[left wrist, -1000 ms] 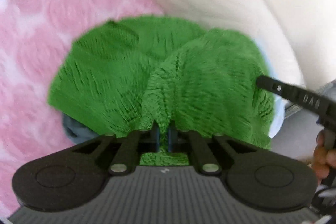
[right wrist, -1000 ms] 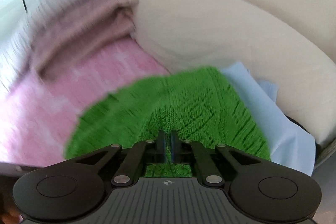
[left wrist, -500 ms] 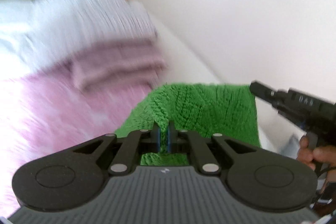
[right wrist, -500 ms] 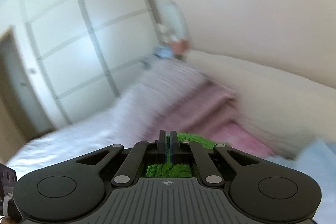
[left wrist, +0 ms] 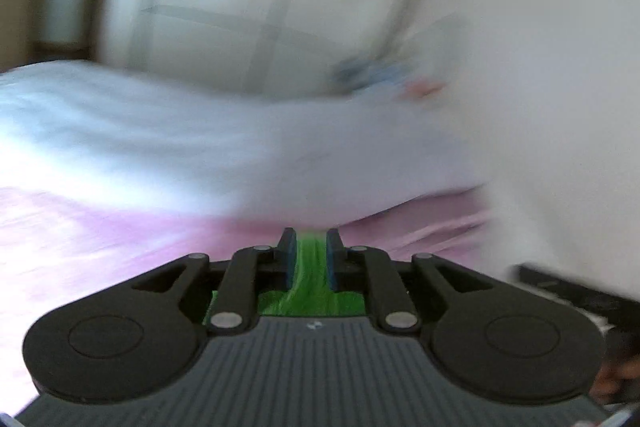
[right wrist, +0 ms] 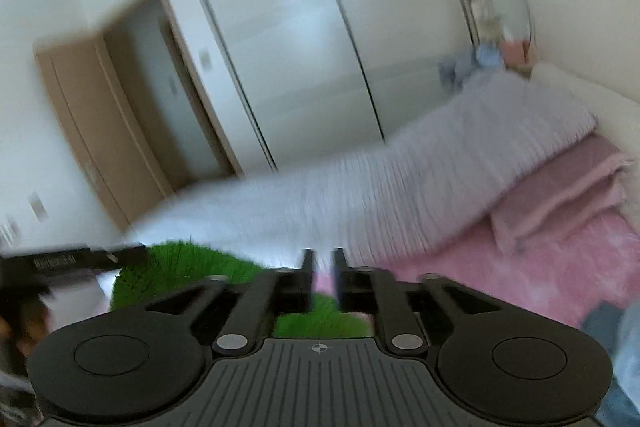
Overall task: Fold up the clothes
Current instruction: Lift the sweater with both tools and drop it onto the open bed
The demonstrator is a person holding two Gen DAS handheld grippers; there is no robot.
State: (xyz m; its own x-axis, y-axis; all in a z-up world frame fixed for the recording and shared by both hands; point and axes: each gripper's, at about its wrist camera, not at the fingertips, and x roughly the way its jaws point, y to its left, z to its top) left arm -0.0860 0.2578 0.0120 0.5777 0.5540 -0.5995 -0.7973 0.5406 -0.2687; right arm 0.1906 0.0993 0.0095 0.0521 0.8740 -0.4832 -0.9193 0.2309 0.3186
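A bright green knit garment (left wrist: 312,283) runs as a blurred strip between the pads of my left gripper (left wrist: 312,239). Those jaws are opening slightly, with the knit still filling the narrow gap from pad to pad. In the right wrist view the same green knit (right wrist: 180,271) hangs low at the left, below one of the left gripper's fingers (right wrist: 80,259). My right gripper (right wrist: 321,259) is opening; only the bed shows between its fingertips, and green cloth lies beneath its linkage. Both grippers are held above the bed.
A pink blanket (right wrist: 540,267) covers the bed, with a folded pink cloth (right wrist: 560,187) and a pale ribbed duvet (right wrist: 440,167) behind it. Blue denim (right wrist: 612,327) lies at the lower right. A white wardrobe (right wrist: 320,47) and a brown door (right wrist: 100,107) stand beyond the bed.
Both grippers lifted and tipped upward, carrying the green knit off the pile by the cream cushion and across the bed. The right jaws have parted off the cloth; the left jaws have widened a little.
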